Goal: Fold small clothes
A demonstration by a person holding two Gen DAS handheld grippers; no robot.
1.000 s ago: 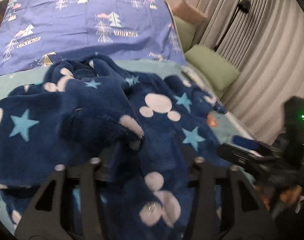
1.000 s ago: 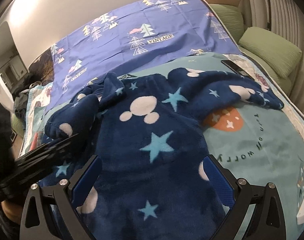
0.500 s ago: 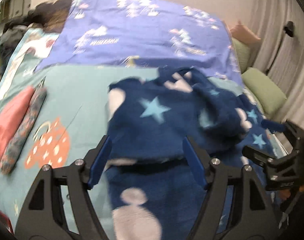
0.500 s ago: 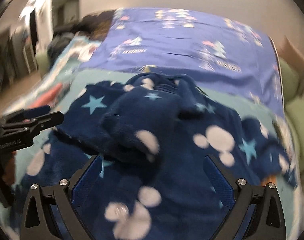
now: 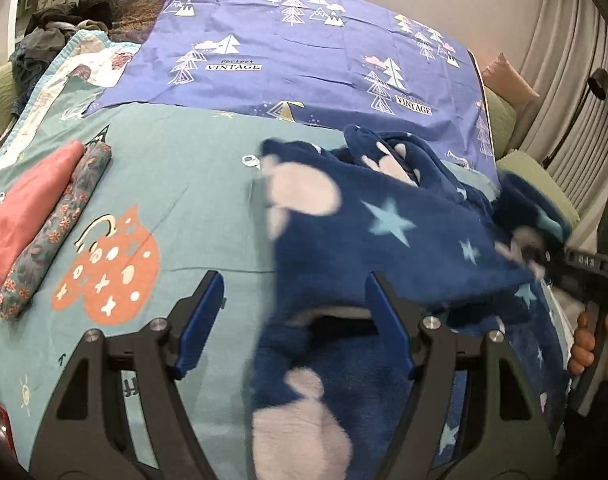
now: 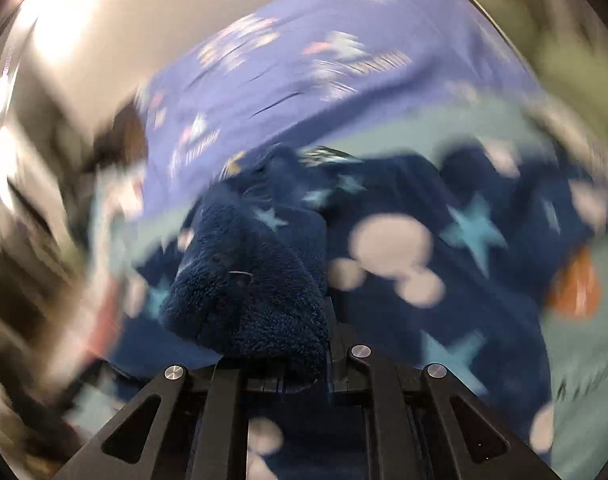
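The right gripper (image 6: 304, 356) has its jaws clamped on a bunched edge of the navy fleece garment (image 5: 384, 232), which lies on the right of the bed (image 5: 184, 168). The left gripper (image 5: 292, 320) hangs with jaws apart, empty. I'd call this mid-fold; next, lay that edge flat. The right view is badly blurred, so the garment's outline is unclear.
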